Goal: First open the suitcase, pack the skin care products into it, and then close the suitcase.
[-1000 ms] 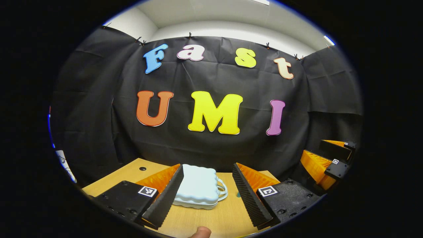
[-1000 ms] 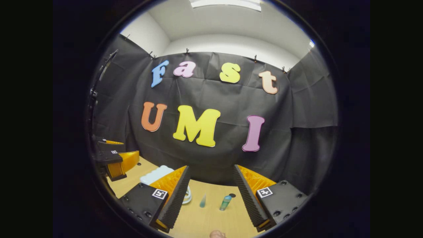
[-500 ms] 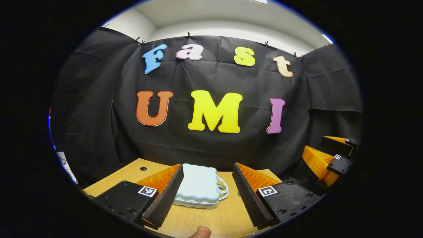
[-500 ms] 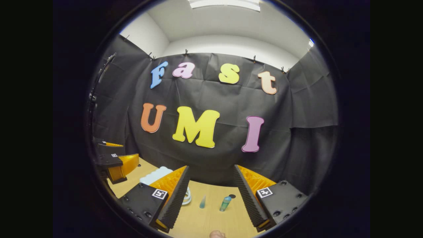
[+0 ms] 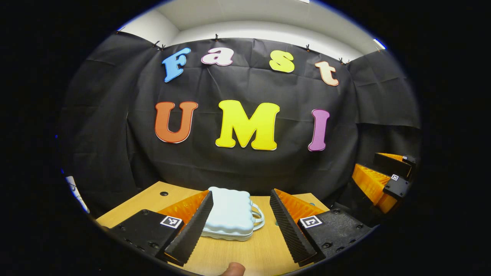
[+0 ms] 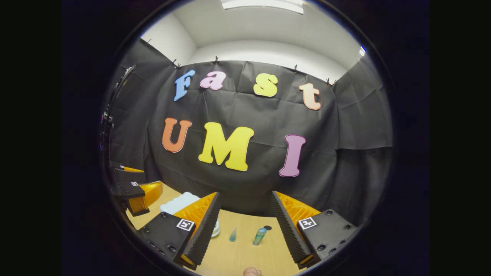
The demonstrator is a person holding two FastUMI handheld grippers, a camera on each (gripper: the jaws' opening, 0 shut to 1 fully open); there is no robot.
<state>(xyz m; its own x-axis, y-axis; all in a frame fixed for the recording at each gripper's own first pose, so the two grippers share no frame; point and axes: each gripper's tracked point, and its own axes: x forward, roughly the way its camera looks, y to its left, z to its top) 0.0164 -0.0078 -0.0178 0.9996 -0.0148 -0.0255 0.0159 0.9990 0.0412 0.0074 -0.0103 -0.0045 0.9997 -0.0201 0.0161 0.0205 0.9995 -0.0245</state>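
A small pale-blue suitcase [image 5: 229, 212] with a white handle lies closed and flat on the wooden table [image 5: 249, 255], just ahead of my left gripper [image 5: 239, 201], which stands open with nothing between its fingers. In the right gripper view the suitcase [image 6: 177, 202] shows partly behind a finger. My right gripper [image 6: 244, 202] is open too, above the table. Ahead of it lie a small teal cone-shaped tube [image 6: 233, 234] and a teal bottle [image 6: 259, 236]. The other gripper [image 5: 379, 178] shows off to the right in the left gripper view, and at the left edge [image 6: 136, 193] of the right gripper view.
The black cloth wall [image 5: 245, 161] closes off the back of the table. Small round holes sit in the tabletop [image 5: 164, 193] [image 6: 267, 227]. A fingertip [image 5: 232, 269] shows at the bottom edge of the left gripper view.
Both grippers have tipped slightly; the wall has shifted a little in both views. The other gripper in the right gripper view has sunk a bit lower. Nothing was grasped.
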